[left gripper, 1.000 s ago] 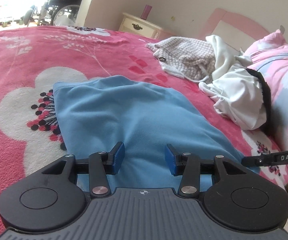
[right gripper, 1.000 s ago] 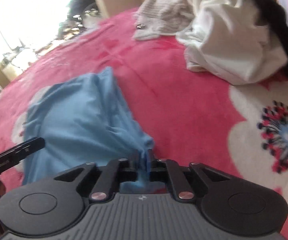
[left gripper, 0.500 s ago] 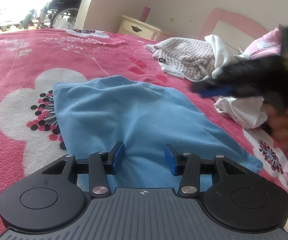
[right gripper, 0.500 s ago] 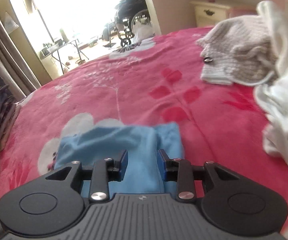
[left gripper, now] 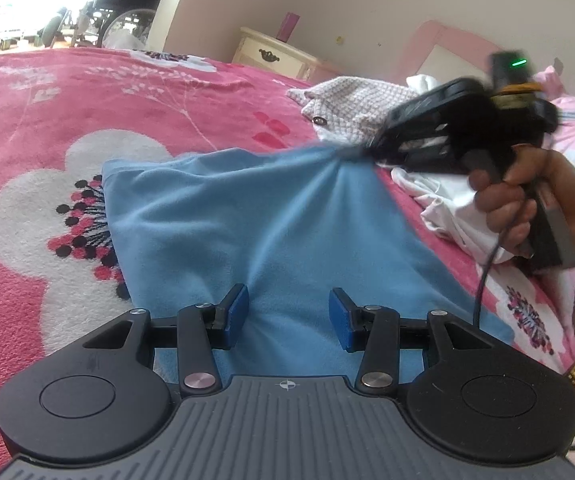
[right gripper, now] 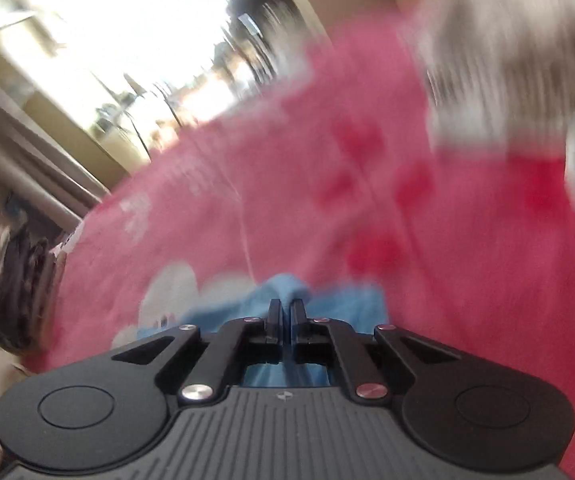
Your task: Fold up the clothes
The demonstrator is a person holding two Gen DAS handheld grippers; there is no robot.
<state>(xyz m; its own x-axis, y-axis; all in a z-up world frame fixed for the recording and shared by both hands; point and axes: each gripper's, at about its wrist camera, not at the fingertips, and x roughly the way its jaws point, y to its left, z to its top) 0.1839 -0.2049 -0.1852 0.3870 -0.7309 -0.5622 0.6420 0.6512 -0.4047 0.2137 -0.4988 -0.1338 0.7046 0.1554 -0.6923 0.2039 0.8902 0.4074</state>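
- The blue garment (left gripper: 255, 220) lies spread on the pink flowered blanket (left gripper: 127, 112), near the left gripper.
- The left gripper (left gripper: 287, 316) hovers over the garment's near edge with its jaws apart, gripping nothing.
- The right gripper (right gripper: 286, 312) is clenched on a pinch of the garment's far right edge, pulling the cloth up into a peak.
- A hand (left gripper: 527, 204) holds that gripper at the right.
- A checked knit garment (left gripper: 351, 108) and white clothes (left gripper: 443, 196) lie farther right.

Daylight glare upper left (overexposed) — right wrist view motion-blurred, fisheye edges bent.
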